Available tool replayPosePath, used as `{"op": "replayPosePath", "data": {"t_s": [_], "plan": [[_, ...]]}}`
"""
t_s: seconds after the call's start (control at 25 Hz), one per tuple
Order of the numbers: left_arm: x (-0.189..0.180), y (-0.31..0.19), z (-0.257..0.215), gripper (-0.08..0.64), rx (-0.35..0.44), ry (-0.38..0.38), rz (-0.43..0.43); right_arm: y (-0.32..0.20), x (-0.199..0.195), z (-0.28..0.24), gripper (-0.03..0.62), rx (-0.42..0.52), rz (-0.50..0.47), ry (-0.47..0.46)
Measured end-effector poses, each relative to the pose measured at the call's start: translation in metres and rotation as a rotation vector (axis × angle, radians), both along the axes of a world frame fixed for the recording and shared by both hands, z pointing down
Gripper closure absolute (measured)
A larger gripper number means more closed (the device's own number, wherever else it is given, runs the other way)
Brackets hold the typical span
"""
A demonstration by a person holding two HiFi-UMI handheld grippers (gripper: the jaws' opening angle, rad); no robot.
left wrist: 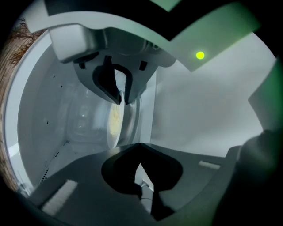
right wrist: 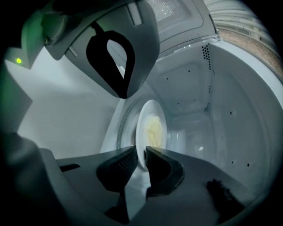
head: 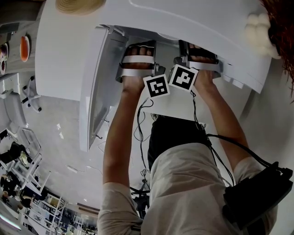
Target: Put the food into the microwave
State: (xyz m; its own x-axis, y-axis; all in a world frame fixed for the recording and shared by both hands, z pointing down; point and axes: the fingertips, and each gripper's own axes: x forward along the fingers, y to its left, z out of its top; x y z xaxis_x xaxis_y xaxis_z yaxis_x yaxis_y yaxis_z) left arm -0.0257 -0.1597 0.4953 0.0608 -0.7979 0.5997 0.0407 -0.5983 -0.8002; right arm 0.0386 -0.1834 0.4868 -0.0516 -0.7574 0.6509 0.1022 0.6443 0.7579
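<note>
A white plate (right wrist: 152,128) with pale yellow food (right wrist: 154,130) rests on the glass turntable (right wrist: 126,119) inside the white microwave (head: 64,55). In the head view both hands reach into the cavity, and only the marker cubes (head: 156,86) (head: 183,77) show. My right gripper (right wrist: 138,154) has its jaws slightly parted around the plate's near rim. In the left gripper view the same plate (left wrist: 116,126) shows edge-on, with the right gripper (left wrist: 120,100) at its rim. My left gripper (left wrist: 139,148) sits beside the plate with its tips together and nothing visibly between them.
The microwave door (head: 92,92) hangs open on the left of the arms. A straw-coloured object (head: 80,4) lies on top of the microwave, with a white plush thing (head: 259,27) at its right. The cavity walls (right wrist: 230,114) close in around both grippers.
</note>
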Motion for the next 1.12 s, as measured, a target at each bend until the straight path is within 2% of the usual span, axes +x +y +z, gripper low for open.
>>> {"op": "replayPosePath", "data": {"t_s": [0.16, 0.4, 0.56, 0.68, 0.88, 1.0, 1.12], "plan": [[0.0, 0.002, 0.0, 0.554, -0.005, 0.001, 0.013, 0.007, 0.0, -0.003, 0.532, -0.087, 0.018, -0.028], [-0.003, 0.003, 0.001, 0.554, -0.018, 0.002, 0.009, 0.009, 0.0, -0.005, 0.522, -0.134, 0.043, -0.04], [-0.002, 0.006, 0.004, 0.554, -0.027, 0.007, 0.012, 0.012, -0.005, -0.01, 0.455, -0.185, 0.049, -0.112], [0.0, 0.008, 0.007, 0.554, -0.037, 0.005, 0.014, 0.016, -0.007, -0.011, 0.419, -0.242, 0.062, -0.114], [0.006, 0.009, 0.008, 0.552, -0.039, 0.011, 0.022, 0.02, -0.003, -0.009, 0.418, -0.249, 0.048, -0.096], [0.003, 0.011, 0.01, 0.553, -0.044, 0.005, 0.018, 0.029, -0.002, -0.004, 0.38, -0.268, 0.04, -0.094], [0.003, 0.015, 0.012, 0.552, -0.047, 0.004, 0.019, 0.04, -0.001, 0.0, 0.379, -0.263, 0.03, -0.088]]}}
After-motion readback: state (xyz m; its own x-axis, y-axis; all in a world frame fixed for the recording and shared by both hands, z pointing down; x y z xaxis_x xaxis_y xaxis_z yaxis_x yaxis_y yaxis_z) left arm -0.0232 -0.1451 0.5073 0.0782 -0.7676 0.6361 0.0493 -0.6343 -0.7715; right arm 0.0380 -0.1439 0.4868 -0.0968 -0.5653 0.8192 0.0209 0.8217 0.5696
